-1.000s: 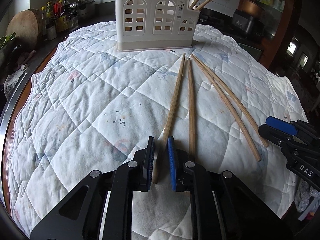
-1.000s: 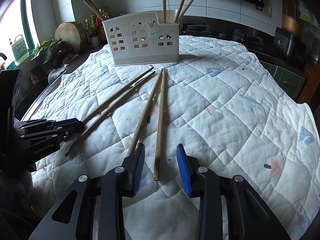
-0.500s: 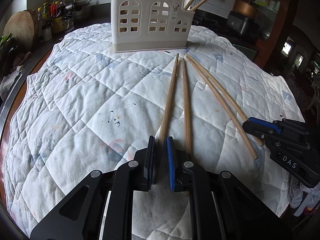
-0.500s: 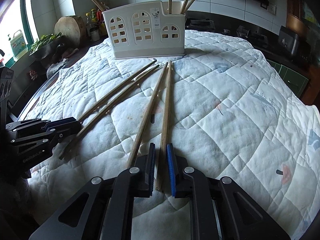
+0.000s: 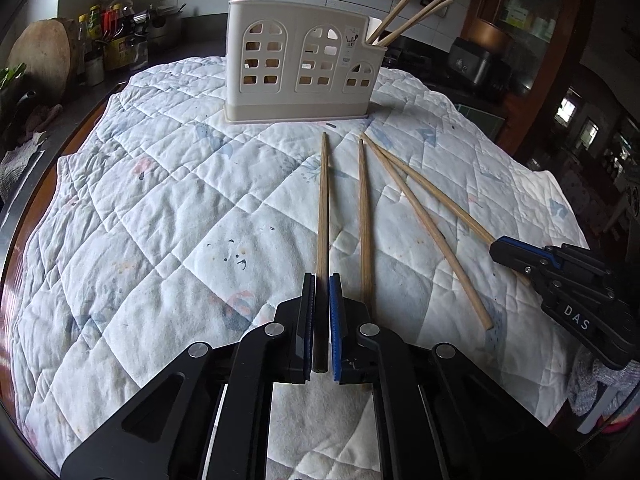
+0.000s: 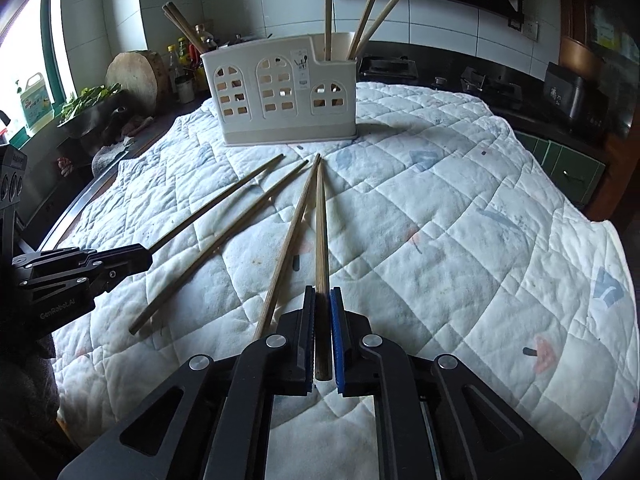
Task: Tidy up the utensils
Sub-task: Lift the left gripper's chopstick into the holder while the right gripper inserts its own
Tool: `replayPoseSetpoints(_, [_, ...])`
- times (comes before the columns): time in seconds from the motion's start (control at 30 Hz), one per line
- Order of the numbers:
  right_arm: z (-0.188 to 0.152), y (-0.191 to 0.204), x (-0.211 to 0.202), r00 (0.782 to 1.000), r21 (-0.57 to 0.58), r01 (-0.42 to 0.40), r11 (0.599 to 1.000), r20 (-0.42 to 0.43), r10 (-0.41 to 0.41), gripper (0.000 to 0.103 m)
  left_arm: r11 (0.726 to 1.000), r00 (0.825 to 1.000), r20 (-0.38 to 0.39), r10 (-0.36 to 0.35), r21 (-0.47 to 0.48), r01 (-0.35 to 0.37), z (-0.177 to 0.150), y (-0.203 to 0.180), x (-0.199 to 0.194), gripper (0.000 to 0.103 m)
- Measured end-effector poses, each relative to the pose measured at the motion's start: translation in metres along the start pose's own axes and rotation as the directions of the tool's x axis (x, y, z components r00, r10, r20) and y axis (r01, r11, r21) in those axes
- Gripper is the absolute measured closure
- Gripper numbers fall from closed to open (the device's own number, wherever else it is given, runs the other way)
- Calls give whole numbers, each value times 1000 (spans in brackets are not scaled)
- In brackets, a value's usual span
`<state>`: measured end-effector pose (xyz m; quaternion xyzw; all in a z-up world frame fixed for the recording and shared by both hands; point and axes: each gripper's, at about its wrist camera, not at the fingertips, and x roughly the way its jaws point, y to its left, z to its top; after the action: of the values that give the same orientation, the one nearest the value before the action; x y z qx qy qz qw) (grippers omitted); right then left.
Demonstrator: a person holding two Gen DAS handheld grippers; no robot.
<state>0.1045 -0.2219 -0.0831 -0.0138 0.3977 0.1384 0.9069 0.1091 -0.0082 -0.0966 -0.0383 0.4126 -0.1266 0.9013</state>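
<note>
Both tools (image 5: 321,280) (image 6: 322,292) level, each clamping a chopstick (image 5: 322,208) (image 6: 321,232).

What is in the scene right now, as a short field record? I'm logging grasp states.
left tongs: shut on leftmost wooden chopstick
right tongs: shut on rightmost wooden chopstick
between them: two loose wooden chopsticks, lying flat
holder: cream plastic utensil holder with arched cut-outs, upright, chopsticks standing inside
surface: white quilted cloth
</note>
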Motion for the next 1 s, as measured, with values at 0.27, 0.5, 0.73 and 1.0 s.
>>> replayPoseSetpoints(0.27, [41,5,-42,992,-51,-2,999,126,9,96,1000,995,92,-29,2,29,22,0,-33,97])
replayPoseSetpoints(0.5, [93,6,-62,980,-93,-22,995,194,40,96,998,987,150,-60,20,58,54,1,-51,98])
replayPoseSetpoints(0.73, [141,6,-74,975,-148,-22,989,217,54,96,998,985,166,-48,59,39,89,4,-59,98])
replayPoseSetpoints(1.0, [191,3,-86,971,-179,-34,983,226,75,96,993,982,188,-31,116,9,132,1,-69,98])
